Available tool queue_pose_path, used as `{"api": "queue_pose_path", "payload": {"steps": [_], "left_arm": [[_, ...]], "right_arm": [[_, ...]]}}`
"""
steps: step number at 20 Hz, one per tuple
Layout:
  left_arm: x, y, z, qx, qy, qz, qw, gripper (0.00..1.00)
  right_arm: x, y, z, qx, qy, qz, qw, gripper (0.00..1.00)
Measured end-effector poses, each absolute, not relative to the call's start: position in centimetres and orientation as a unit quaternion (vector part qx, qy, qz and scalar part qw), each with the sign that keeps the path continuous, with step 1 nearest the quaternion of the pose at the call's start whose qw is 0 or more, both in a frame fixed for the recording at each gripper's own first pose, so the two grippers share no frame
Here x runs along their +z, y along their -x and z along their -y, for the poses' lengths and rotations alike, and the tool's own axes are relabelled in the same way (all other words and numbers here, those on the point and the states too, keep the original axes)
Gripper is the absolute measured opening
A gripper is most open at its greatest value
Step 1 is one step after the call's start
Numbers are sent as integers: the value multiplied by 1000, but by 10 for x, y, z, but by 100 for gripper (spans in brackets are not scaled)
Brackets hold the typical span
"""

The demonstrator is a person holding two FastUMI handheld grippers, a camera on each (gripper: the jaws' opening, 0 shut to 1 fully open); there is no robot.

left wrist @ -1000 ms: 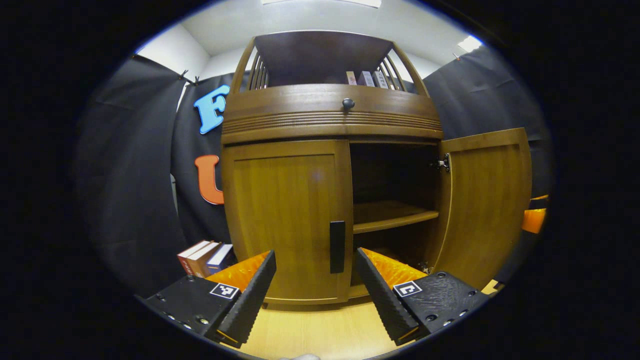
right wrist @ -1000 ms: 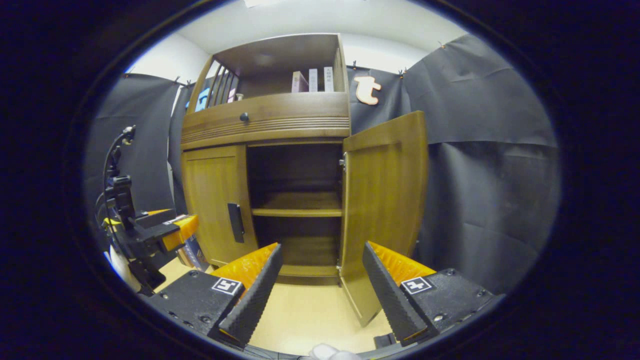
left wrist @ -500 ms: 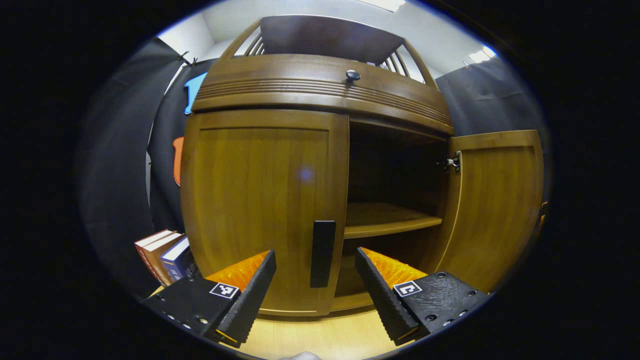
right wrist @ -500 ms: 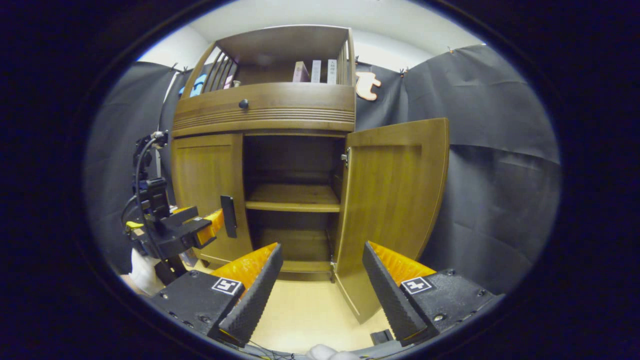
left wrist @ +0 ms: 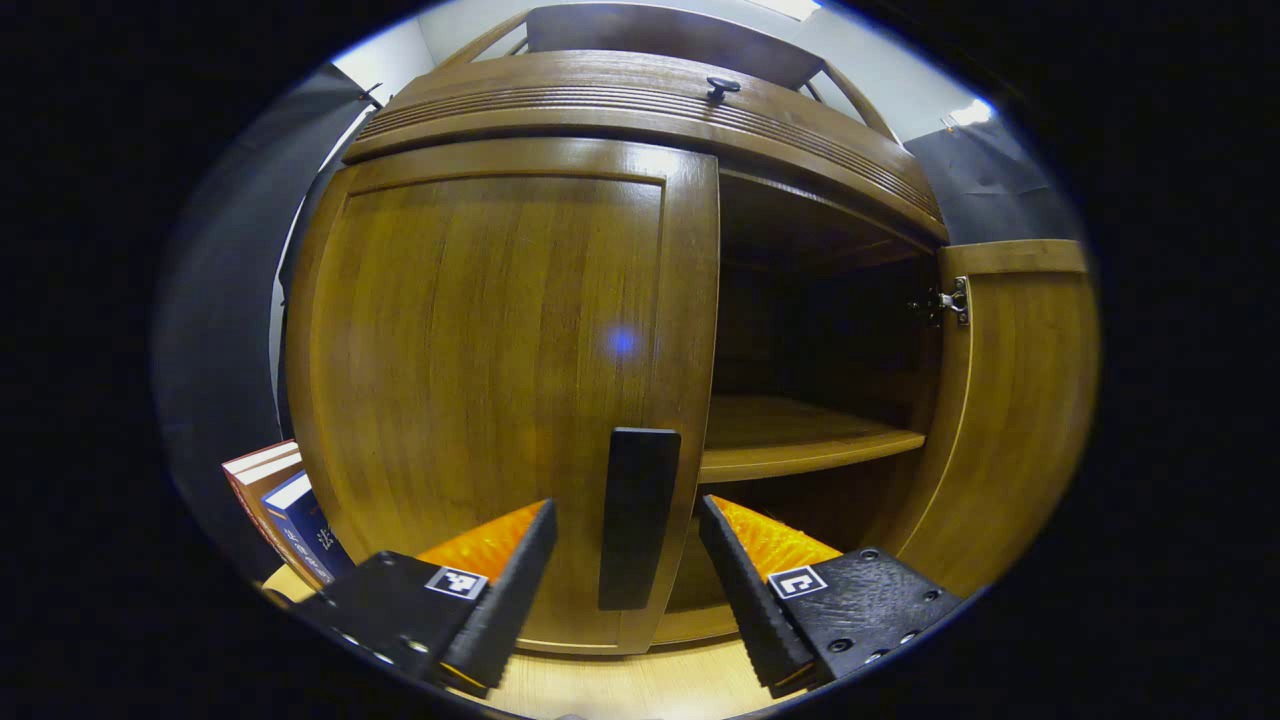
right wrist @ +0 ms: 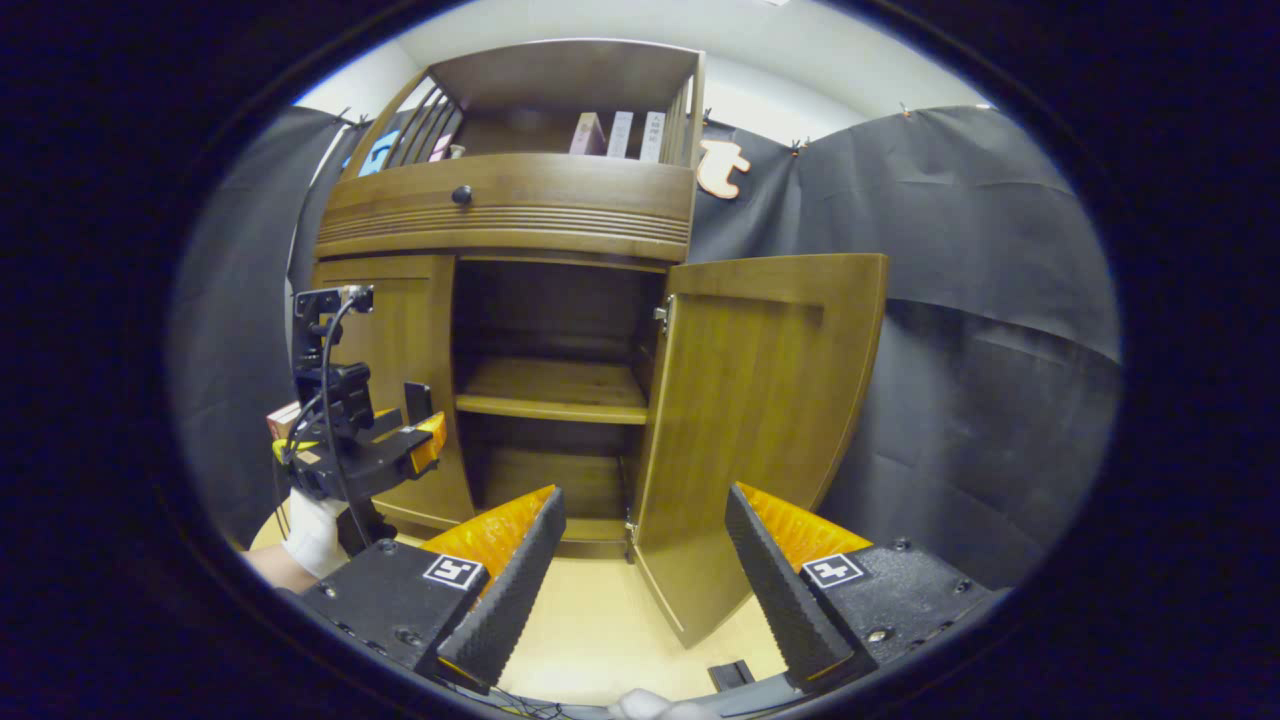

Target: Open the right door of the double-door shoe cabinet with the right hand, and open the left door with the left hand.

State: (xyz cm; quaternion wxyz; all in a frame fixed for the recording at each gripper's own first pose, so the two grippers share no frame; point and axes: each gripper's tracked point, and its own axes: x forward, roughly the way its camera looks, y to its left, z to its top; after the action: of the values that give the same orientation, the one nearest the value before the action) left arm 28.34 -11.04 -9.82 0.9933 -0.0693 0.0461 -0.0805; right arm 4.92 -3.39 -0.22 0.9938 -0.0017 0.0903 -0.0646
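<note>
The wooden shoe cabinet (right wrist: 520, 205) stands ahead with its right door (right wrist: 760, 420) swung wide open, showing a bare shelf (right wrist: 550, 395) inside. Its left door (left wrist: 500, 380) is closed and has a dark vertical handle (left wrist: 635, 515) at its inner edge. My left gripper (left wrist: 625, 570) is open, its fingers on either side of that handle without pressing on it. In the right gripper view the left gripper (right wrist: 395, 455) sits at the handle, held by a gloved hand (right wrist: 310, 530). My right gripper (right wrist: 645, 570) is open and holds nothing, back from the open door.
Several books (left wrist: 285, 500) stand on the floor left of the cabinet, and more books (right wrist: 615, 135) sit in its top shelf. A drawer with a round knob (right wrist: 461, 194) runs above the doors. Black cloth (right wrist: 990, 360) hangs behind and to the right. Light wood floor (right wrist: 600, 630) lies below.
My left gripper has moved in close to the left door until its fingers flank the handle. My right gripper has drifted slightly back and right; the right door stays open.
</note>
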Motion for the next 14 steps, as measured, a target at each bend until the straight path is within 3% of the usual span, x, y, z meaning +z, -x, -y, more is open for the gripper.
{"api": "queue_pose_path", "payload": {"steps": [2,3,6,8,9,11,13,14], "left_arm": [[-101,-284,112,-83,64,-49,993,55],[-103,-286,112,-86,60,-49,993,67],[-105,-290,107,-72,44,-46,995,25],[-104,-293,109,-74,47,-45,995,42],[-103,-291,107,-77,46,-45,995,34],[-104,-288,107,-87,39,-48,994,29],[-104,-284,107,-95,41,-49,993,33],[-103,-280,106,-99,38,-49,993,25]], "right_arm": [[-3,-47,37,-72,-2,-89,993,100],[-4,-45,38,-75,-3,-89,993,100],[-7,-39,40,-80,-5,-91,993,100],[-10,-34,38,-77,-9,-95,992,100],[-11,-32,36,-75,-11,-96,993,100],[-10,-28,33,-71,-11,-96,993,100],[-12,-23,30,-67,-12,-96,993,100],[-13,-21,29,-65,-14,-97,993,100]]}}
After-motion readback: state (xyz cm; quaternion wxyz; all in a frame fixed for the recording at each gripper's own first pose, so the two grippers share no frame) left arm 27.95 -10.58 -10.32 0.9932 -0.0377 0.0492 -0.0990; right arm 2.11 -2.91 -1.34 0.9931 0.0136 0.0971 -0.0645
